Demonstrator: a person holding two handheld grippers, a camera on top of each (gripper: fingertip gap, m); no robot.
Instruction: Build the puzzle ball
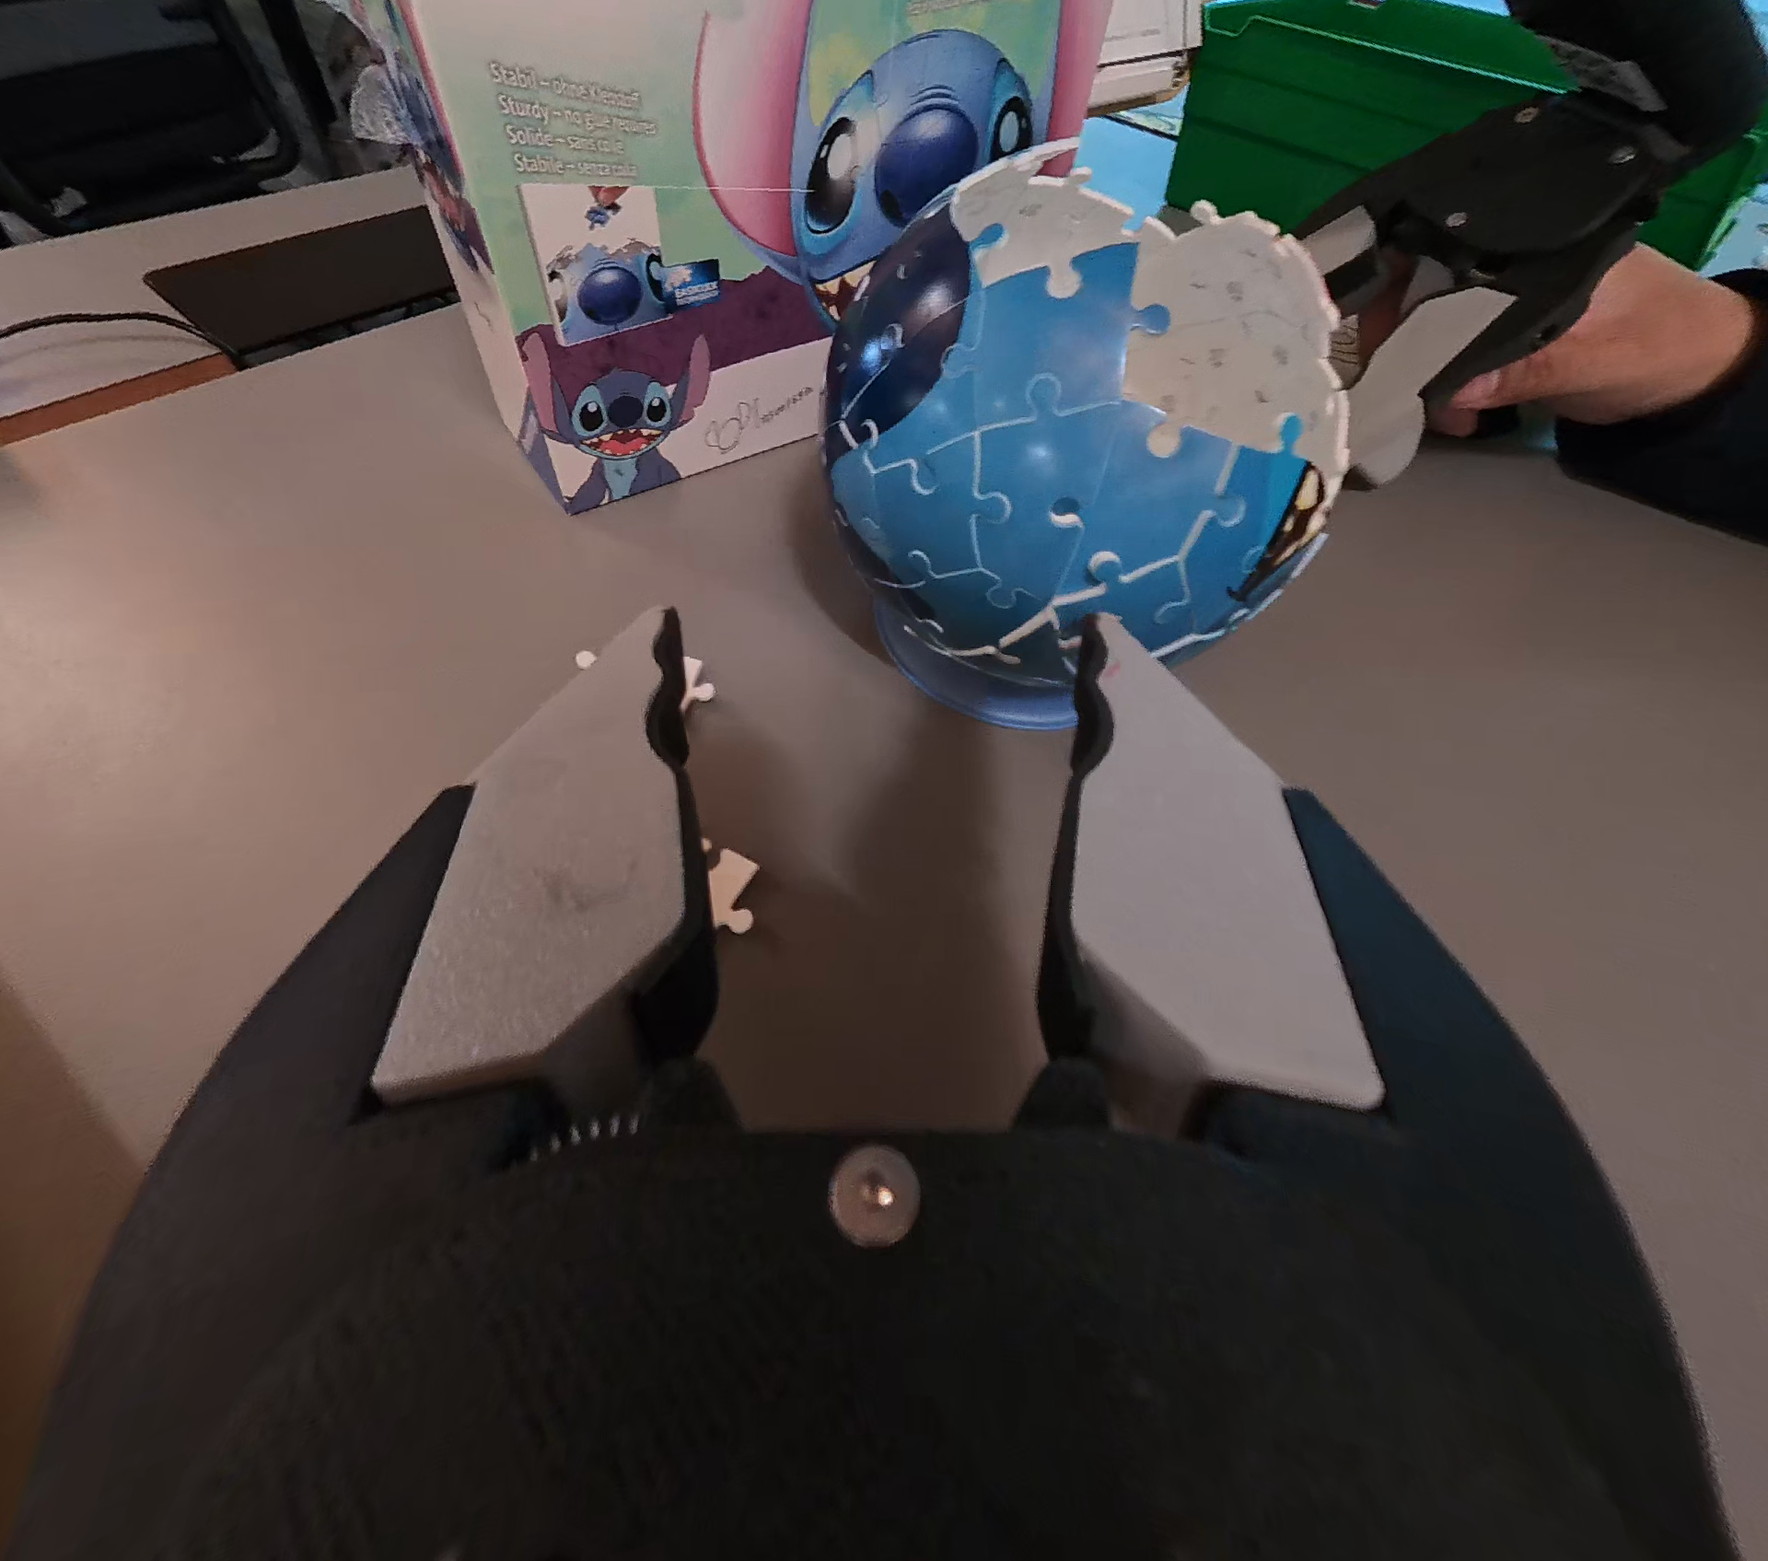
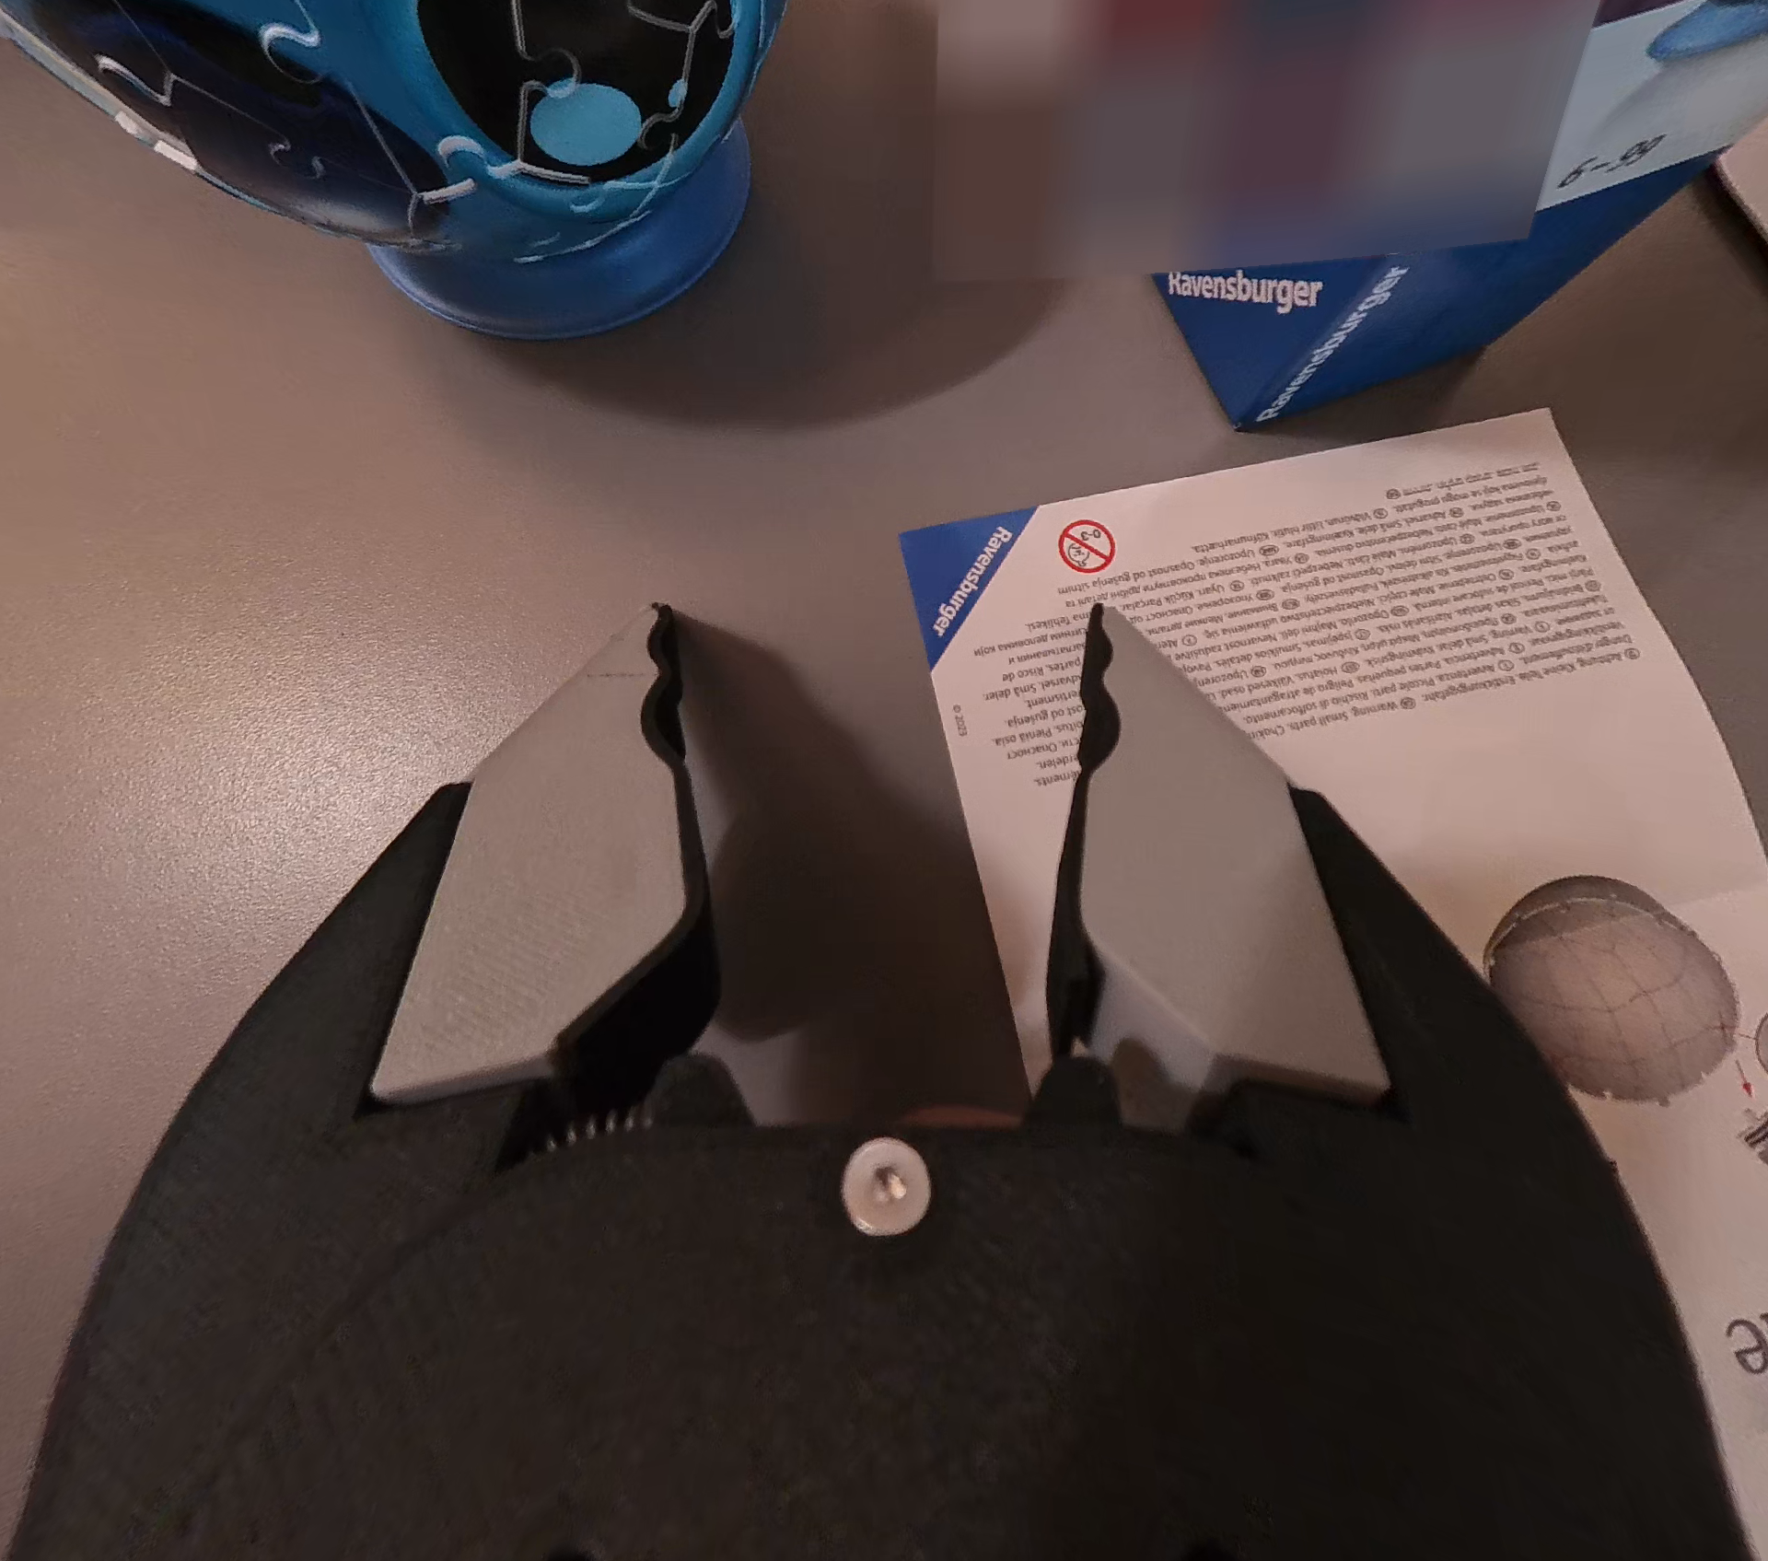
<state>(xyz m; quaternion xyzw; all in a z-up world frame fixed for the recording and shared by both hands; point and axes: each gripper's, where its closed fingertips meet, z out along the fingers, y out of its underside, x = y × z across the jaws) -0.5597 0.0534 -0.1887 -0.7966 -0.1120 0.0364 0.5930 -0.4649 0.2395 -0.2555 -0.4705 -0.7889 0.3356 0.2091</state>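
Note:
The blue puzzle ball (image 1: 1033,443) stands on a blue ring stand (image 1: 985,683) on the grey table, with a gap in its upper right that shows white inner faces of pieces. My left gripper (image 1: 880,635) is open and empty, low over the table just in front of the ball. Two loose white puzzle pieces lie by its left finger, one (image 1: 696,681) at the tip, one (image 1: 732,888) farther back. My right gripper (image 2: 875,620) is open and empty, to the right of the ball (image 2: 383,32); it also shows in the left wrist view (image 1: 1387,386).
The puzzle box (image 1: 727,109) stands upright behind the ball and shows in the right wrist view (image 2: 1387,329). An instruction sheet (image 2: 1292,702) lies under my right finger. A green crate (image 1: 1339,118) sits at the back right. A dark pad (image 1: 297,281) lies far left.

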